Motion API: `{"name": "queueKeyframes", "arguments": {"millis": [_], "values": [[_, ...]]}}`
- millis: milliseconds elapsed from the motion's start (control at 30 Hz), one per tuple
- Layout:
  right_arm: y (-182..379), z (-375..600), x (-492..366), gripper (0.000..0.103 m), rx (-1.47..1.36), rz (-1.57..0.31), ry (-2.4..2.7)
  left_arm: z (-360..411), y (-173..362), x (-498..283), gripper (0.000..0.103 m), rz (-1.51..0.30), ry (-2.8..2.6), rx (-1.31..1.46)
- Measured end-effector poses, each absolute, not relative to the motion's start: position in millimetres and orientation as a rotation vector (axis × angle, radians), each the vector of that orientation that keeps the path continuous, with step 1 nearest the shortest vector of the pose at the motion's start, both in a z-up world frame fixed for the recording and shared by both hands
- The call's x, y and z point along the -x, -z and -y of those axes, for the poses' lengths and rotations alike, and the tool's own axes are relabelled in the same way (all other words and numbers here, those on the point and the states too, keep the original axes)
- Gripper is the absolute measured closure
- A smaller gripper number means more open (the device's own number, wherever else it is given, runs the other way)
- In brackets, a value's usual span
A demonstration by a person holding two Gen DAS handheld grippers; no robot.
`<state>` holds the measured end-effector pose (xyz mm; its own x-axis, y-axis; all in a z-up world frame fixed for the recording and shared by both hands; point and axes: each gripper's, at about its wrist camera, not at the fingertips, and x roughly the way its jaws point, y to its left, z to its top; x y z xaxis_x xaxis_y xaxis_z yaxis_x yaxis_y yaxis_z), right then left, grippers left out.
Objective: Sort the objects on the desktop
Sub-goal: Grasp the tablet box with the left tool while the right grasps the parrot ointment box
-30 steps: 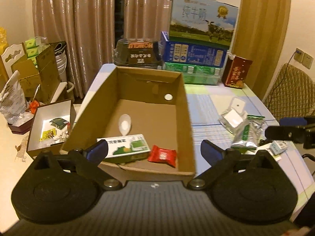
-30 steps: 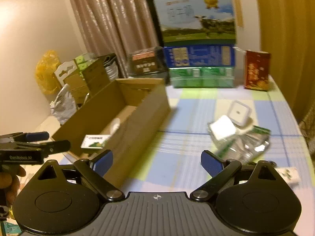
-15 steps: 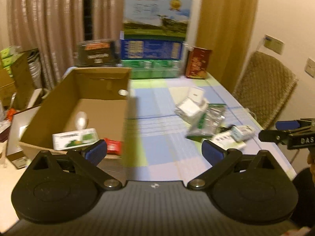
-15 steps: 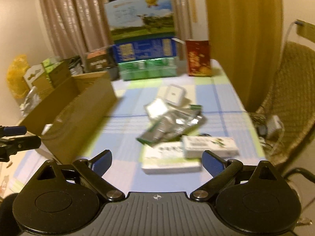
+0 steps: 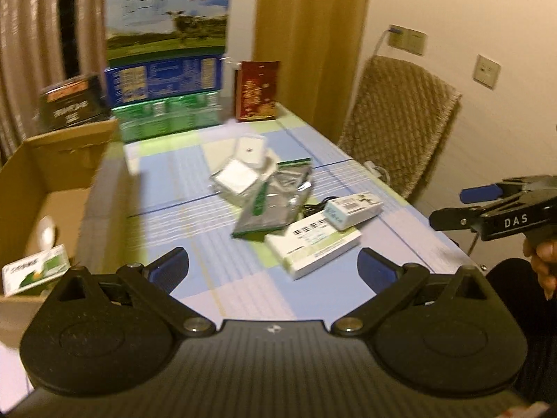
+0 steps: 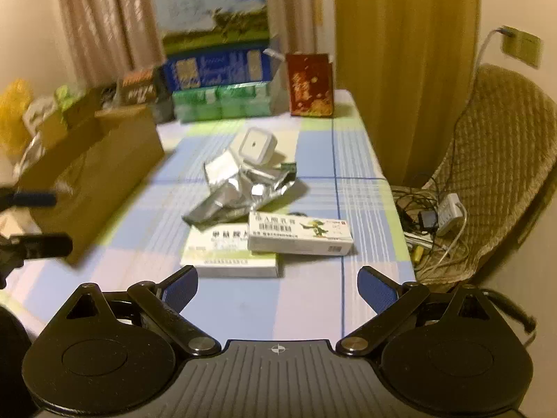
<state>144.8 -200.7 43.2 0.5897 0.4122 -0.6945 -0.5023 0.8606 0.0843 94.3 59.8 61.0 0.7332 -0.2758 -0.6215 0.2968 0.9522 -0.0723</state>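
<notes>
Medicine boxes: narrow white box lies on the wider white-and-green box, near the table's front edge
Foil packets: crumpled heap just behind the boxes
White square case: at the back of the heap
Cardboard box: at the table's left, green-and-white carton inside
Left gripper: jaws spread wide, empty
Right gripper: jaws spread wide, empty, over the checked tablecloth

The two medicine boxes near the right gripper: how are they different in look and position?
The narrow box has a green cartoon figure and a barcode; the wide flat box shows a pale green band. The narrow box rests partly on top of the wide flat box, which lies directly on the table and nearer the right gripper. Both are white cartons lying flat.
</notes>
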Motion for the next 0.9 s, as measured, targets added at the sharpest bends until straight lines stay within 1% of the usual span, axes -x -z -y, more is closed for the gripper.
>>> {"name": "queueKeyframes", "arguments": {"millis": [67, 167, 533, 733, 900], "values": [[-41.8, 199.3, -148.8, 0.007, 0.178, -0.769, -0.562, -52.2, -58.2, -97.7, 0.002, -0.656, 0.361, -0.064], [-39.2, 197.8, -155.5, 0.007, 0.261, -0.748, -0.596, -39.2, -51.8, -106.2, 0.002, -0.668, 0.417, -0.135], [-15.9, 188.9, -194.3, 0.008, 0.600, -0.683, -0.811, 11.8, -10.4, -147.7, 0.002, -0.796, 0.646, -0.474], [-1.4, 183.3, -218.7, 0.009, 0.723, -0.681, -0.916, 22.9, 6.9, -172.4, 0.002, -0.823, 0.715, -0.541], [13.4, 171.5, -234.0, 0.014, 0.870, -0.671, -1.023, 26.7, 14.4, -190.7, 0.004, -0.834, 0.769, -0.580]]}}
